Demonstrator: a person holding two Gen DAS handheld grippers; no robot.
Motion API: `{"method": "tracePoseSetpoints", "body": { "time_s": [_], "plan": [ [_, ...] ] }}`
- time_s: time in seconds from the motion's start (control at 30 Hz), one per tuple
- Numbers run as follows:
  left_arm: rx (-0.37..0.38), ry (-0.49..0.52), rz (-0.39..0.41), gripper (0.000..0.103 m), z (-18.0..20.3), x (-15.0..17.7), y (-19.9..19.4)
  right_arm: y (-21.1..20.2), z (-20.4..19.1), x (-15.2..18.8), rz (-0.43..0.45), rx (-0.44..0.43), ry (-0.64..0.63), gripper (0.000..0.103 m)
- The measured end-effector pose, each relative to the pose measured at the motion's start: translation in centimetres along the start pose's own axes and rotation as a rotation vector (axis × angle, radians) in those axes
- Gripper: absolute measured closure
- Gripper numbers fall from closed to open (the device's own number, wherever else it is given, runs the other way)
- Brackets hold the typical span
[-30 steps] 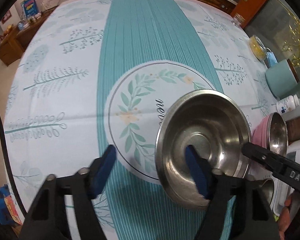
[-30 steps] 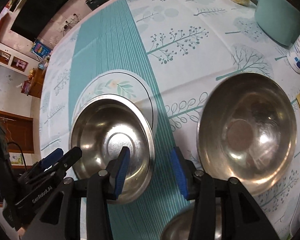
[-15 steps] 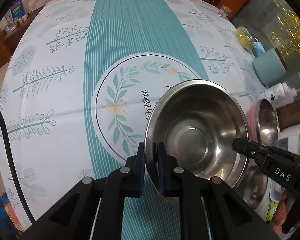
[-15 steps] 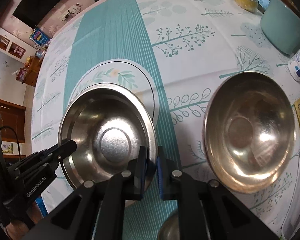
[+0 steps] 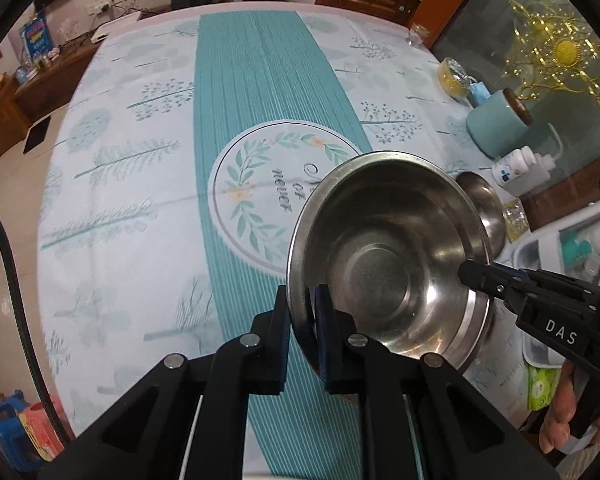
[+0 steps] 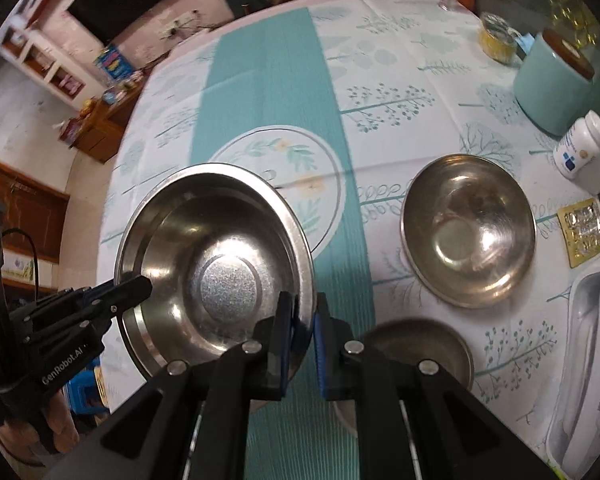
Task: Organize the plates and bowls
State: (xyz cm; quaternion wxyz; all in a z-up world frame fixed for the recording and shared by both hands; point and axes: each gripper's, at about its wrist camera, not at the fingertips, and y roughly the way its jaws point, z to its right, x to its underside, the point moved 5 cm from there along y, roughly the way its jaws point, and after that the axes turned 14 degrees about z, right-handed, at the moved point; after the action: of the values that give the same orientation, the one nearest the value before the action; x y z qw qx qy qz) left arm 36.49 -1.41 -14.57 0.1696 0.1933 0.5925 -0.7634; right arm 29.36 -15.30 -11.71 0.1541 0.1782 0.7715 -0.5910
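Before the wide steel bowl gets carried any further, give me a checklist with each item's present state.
1. Left tongs clamped on the rim of the wide steel bowl: ok.
2. Right tongs clamped on the opposite rim: ok.
3. Bowl empty: ok.
4. Bowl clear of the leaf-print tablecloth: cannot tell.
5. Smaller round steel bowl upright and empty on the cloth: ok.
6. Third steel bowl near the right tongs unobstructed: cannot tell, partly hidden.
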Motion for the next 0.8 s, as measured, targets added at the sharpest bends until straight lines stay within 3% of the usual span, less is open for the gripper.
{"method": "tracePoseSetpoints", "body": {
  "time_s": [0.33, 0.6, 0.8],
  "plan": [
    [-0.022, -0.079, 0.004, 0.093, 2.7, 9.6, -7.8, -7.0, -1.1, 6.9, -0.027, -0.111, -0.155, 0.093],
    [-0.026, -0.074, 0.005, 0.092, 6.3, 17.2, -10.0, -10.7, 1.4, 13.3, -0.049, -0.152, -0.214, 0.092],
    [-0.012, -0.102, -0.039, 0.092, 7.5, 22.1, -9.3, -11.3, 3.4, 17.8, -0.084, -0.155, -0.212, 0.092]
  ]
}}
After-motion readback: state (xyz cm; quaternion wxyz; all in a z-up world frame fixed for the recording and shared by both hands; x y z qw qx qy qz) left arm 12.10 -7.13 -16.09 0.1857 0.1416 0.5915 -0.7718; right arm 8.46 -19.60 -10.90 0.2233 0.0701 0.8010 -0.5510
